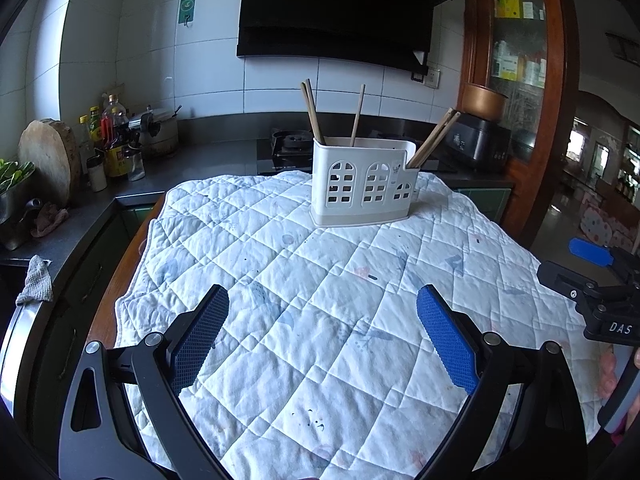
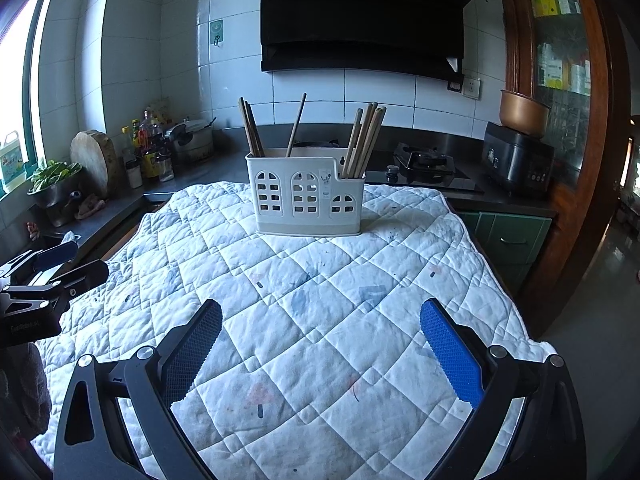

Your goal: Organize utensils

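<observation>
A white plastic utensil holder point(image 1: 362, 184) point(image 2: 306, 196) with arched cut-outs stands upright on a quilted white cloth point(image 1: 320, 320) point(image 2: 304, 320) at the far side of the table. Wooden chopsticks point(image 1: 314, 112) point(image 2: 250, 126) stand in its tall left compartment, and a bundle of chopsticks point(image 1: 434, 138) point(image 2: 364, 140) leans in its low right compartment. My left gripper point(image 1: 322, 332) is open and empty, low over the near cloth. My right gripper point(image 2: 320, 344) is open and empty, beside it. Each gripper also shows at the other view's edge, the right one point(image 1: 600, 280) and the left one point(image 2: 44, 280).
A dark counter point(image 1: 192, 160) runs behind and left of the table with bottles point(image 1: 112, 136), a pot, a round wooden board point(image 1: 50, 160), a gas hob point(image 2: 424, 164) and a black cooker point(image 2: 516, 156). A wooden cabinet point(image 2: 560, 80) stands at the right.
</observation>
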Demonstrator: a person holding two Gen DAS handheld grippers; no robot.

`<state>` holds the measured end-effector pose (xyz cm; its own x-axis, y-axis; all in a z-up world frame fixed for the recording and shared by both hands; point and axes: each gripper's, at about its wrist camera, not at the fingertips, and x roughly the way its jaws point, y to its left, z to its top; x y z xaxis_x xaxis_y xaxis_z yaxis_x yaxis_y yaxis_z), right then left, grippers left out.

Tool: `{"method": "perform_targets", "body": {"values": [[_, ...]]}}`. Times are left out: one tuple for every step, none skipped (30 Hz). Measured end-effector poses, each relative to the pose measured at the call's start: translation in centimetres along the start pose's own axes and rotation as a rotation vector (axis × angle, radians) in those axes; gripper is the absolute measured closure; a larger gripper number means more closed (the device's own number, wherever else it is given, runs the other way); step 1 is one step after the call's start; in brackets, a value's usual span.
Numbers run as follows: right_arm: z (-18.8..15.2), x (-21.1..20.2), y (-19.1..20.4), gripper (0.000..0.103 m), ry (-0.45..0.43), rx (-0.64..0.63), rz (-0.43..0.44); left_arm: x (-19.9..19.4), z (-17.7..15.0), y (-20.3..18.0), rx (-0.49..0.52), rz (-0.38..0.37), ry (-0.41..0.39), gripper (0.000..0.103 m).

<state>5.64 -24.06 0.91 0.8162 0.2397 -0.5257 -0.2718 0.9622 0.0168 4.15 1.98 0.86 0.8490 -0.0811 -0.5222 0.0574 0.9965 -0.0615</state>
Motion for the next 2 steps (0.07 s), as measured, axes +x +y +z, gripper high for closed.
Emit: {"method": "perform_targets", "body": {"values": [[-0.02, -0.02, -0.07, 0.007, -0.001, -0.003, -0.001, 0.07, -0.03, -0.03, 0.0, 0.0, 0.002, 0.009], [-0.04, -0.02, -0.11, 0.007, -0.002, -0.006, -0.001, 0.12, -0.03, -0.03, 0.0, 0.001, 0.003, 0.009]]}}
